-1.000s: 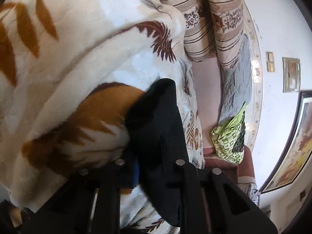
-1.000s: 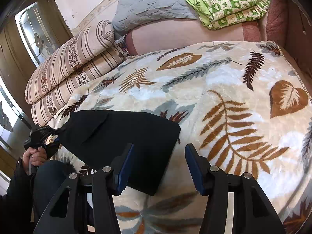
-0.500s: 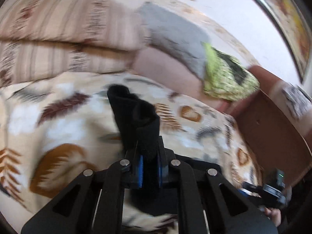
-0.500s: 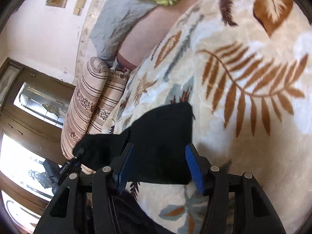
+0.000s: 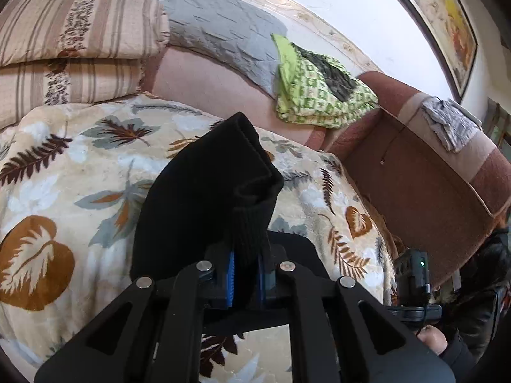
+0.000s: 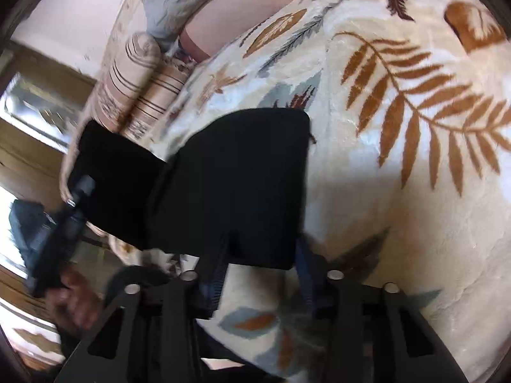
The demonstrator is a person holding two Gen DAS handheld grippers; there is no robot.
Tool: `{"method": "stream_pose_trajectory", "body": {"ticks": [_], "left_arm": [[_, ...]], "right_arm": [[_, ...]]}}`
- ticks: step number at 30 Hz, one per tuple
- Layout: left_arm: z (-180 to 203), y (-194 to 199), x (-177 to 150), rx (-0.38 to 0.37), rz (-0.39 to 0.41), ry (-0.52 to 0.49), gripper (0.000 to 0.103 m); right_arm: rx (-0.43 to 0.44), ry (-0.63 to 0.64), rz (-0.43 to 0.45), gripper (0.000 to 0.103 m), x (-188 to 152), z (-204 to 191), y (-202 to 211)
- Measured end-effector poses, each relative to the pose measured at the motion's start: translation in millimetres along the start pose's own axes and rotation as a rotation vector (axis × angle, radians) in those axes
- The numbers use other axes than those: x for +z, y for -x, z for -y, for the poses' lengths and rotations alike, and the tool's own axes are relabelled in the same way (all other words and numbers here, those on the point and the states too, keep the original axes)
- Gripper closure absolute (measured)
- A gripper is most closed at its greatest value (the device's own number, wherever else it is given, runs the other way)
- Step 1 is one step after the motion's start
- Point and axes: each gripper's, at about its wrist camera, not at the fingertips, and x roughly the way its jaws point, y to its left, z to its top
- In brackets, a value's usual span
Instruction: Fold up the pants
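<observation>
Pinching the ribbed hem of the black pants (image 5: 204, 204), the left gripper (image 5: 246, 279) lifts it; the right gripper (image 6: 260, 266) has just been closing around the near edge (soft, limp, best held by hems) on the leaf-print blanket (image 6: 415, 159).

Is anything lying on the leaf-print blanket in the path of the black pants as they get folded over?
Nothing visible. The blanket around the black pants is bare; the green folded cloth sits back on the sofa ledge, apart.
</observation>
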Motion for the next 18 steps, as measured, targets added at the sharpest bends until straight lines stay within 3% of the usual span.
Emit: {"method": "stream_pose_trajectory", "body": {"ticks": [3, 9, 13, 18], "left_arm": [[12.3, -8.5, -5.0, -0.034, -0.036, -0.046, 0.095], [53.6, -52.6, -21.3, -0.086, -0.206, -0.155, 0.095], [75.5, -66.8, -37.1, -0.115, -0.246, -0.191, 0.095], [95.9, -67.9, -42.6, -0.149, -0.241, -0.201, 0.096]], "right_arm": [[-0.078, 0.09, 0.012, 0.077, -0.9, -11.4, -0.2], [-0.21, 0.256, 0.033, 0.079, -10.2, -32.3, -0.6], [-0.203, 0.251, 0.03, 0.079, -10.0, -28.9, -0.2], [-0.199, 0.246, 0.026, 0.079, -9.6, -27.7, -1.0]]}}
